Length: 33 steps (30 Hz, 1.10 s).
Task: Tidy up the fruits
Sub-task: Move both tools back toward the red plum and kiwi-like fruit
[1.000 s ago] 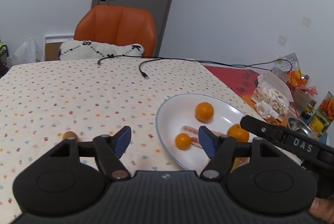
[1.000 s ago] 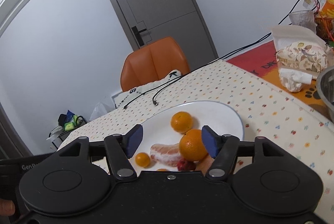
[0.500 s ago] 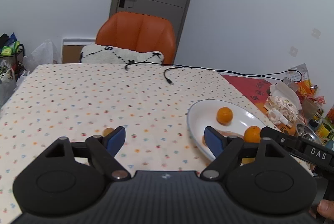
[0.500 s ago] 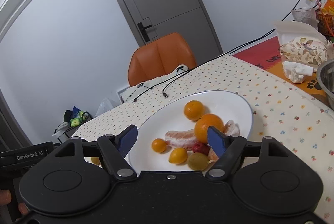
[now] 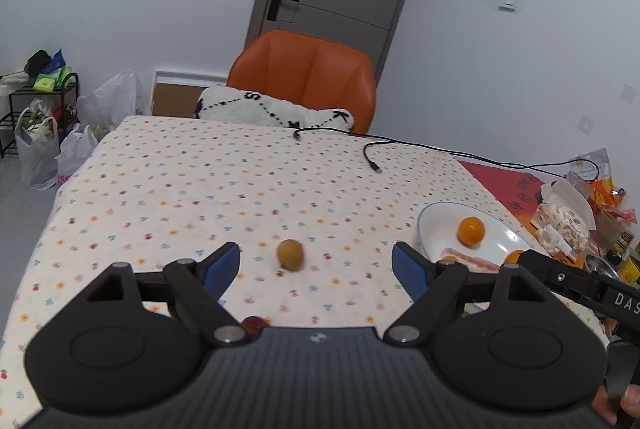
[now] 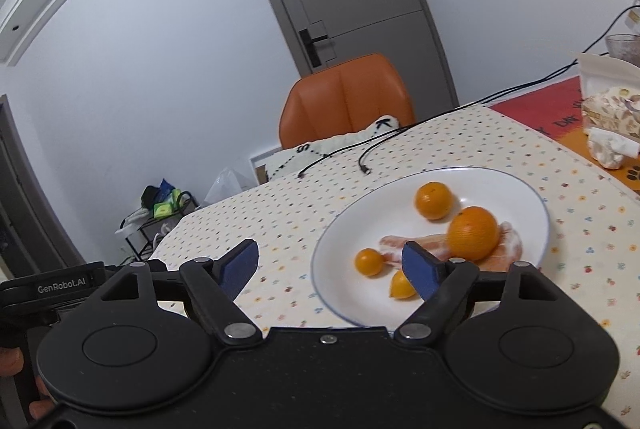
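A brown kiwi point(image 5: 291, 254) lies on the dotted tablecloth, just beyond and between the fingers of my open left gripper point(image 5: 316, 263). A small red fruit point(image 5: 253, 325) peeks out under that gripper's body. To the right stands a white plate point(image 5: 430, 225) with an orange point(image 5: 471, 230) and peeled segments point(image 5: 468, 256). In the right wrist view the plate point(image 6: 332, 237) holds two oranges point(image 6: 433, 200) point(image 6: 473, 233), peeled pomelo pieces point(image 6: 508, 243), a small kumquat point(image 6: 370, 262) and a yellow one point(image 6: 401, 286). My right gripper point(image 6: 334, 267) hangs open over the plate's near left rim, holding nothing.
An orange chair point(image 5: 304, 77) with a white cushion point(image 5: 272, 109) stands at the table's far end. Black cables point(image 5: 372, 159) trail across the cloth. Snack bags and a tissue pack point(image 5: 564, 221) crowd the right edge. Bags and a rack point(image 5: 36, 133) sit on the floor at left.
The left gripper has swung left and pulled back from the plate, bringing the kiwi between its fingers. The right gripper drifted left and tilted, so the plate's near fruits dropped behind its body.
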Available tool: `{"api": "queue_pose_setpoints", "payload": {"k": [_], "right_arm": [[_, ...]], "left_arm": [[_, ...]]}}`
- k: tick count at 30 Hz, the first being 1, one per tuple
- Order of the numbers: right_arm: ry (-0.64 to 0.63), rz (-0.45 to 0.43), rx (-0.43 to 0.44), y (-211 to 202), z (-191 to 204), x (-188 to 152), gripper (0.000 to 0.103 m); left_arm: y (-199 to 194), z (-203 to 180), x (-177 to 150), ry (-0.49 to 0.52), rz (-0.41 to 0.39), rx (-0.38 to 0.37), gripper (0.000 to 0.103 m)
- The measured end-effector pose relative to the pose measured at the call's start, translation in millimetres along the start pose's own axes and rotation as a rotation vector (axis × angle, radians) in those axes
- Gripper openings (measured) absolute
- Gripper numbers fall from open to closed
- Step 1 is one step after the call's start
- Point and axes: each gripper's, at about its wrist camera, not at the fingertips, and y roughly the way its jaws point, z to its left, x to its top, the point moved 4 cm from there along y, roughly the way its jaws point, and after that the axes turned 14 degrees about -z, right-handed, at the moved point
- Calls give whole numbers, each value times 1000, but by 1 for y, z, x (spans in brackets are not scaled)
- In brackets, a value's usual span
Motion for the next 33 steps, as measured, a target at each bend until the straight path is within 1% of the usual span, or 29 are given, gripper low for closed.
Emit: {"api": "queue_pose_setpoints", "payload": {"k": [5, 8, 12, 16, 20, 22, 25, 26, 28, 29, 30, 31, 33], "right_arm": [[-16, 19, 13, 4, 11, -4, 79], [-28, 34, 25, 6, 18, -8, 79], [-32, 59, 40, 10, 24, -13, 79], [-32, 76, 40, 15, 29, -20, 79], [-36, 98, 43, 23, 34, -27, 79], [-42, 108, 48, 25, 38, -30, 79], [-52, 119, 58, 30, 42, -35, 79], [-50, 123, 59, 32, 43, -36, 79], [-48, 126, 70, 36, 45, -38, 79], [-50, 132, 73, 38, 46, -40, 79], [-51, 138, 73, 41, 48, -41, 79], [-50, 143, 77, 43, 50, -42, 79], [-51, 152, 90, 48, 55, -45, 79]], "left_arm": [[-1, 14, -6, -18, 8, 14, 82], [1, 22, -12, -47, 25, 21, 82], [2, 29, -22, -54, 43, 24, 81], [6, 34, -33, -48, 67, 19, 78], [11, 37, -41, -42, 85, 15, 71], [14, 39, -46, -40, 95, 14, 71], [19, 43, -54, -37, 110, 16, 62], [19, 43, -54, -22, 96, 16, 58], [20, 43, -55, -2, 92, 17, 48], [21, 44, -55, 3, 93, 16, 40], [22, 45, -55, 5, 93, 17, 28], [22, 47, -54, -7, 97, 9, 22], [22, 52, -53, -36, 99, -1, 22]]}}
